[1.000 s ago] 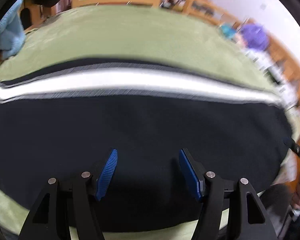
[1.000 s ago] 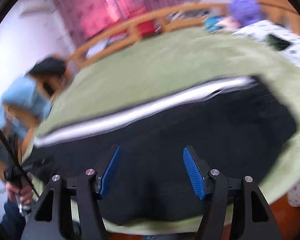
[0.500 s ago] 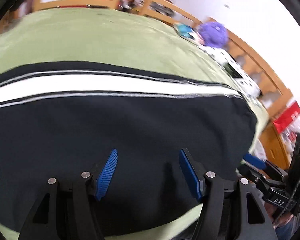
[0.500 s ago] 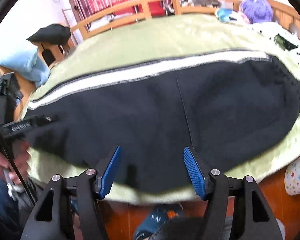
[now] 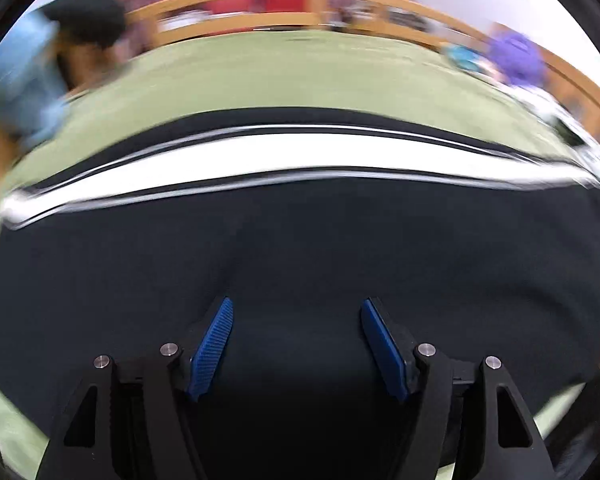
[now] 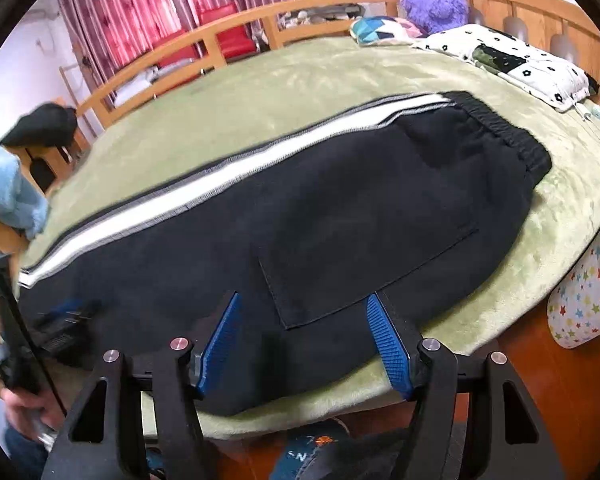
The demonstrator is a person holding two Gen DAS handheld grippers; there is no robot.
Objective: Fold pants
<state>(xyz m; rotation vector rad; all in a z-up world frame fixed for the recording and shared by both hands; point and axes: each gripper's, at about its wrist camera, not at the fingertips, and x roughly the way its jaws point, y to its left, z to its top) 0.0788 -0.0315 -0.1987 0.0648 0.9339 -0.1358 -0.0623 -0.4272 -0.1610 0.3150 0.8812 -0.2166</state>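
Black pants (image 6: pixel 300 208) flat on green blanket (image 6: pixel 300 76); star-print bin (image 6: pixel 584 296) bedside

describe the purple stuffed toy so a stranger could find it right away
Start at the wooden bed frame around the green blanket. At its far right corner, behind the patterned pillows, sits the stuffed toy. It is the only fuzzy purple thing there.

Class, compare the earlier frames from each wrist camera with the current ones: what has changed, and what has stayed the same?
Both cameras have swung. The left view has panned back toward the leg end of the pants. The right view now takes in the waistband and back pocket. Nothing was grasped or released: the left tool and right tool stay open above the cloth. The pants still lie flat on the green blanket.
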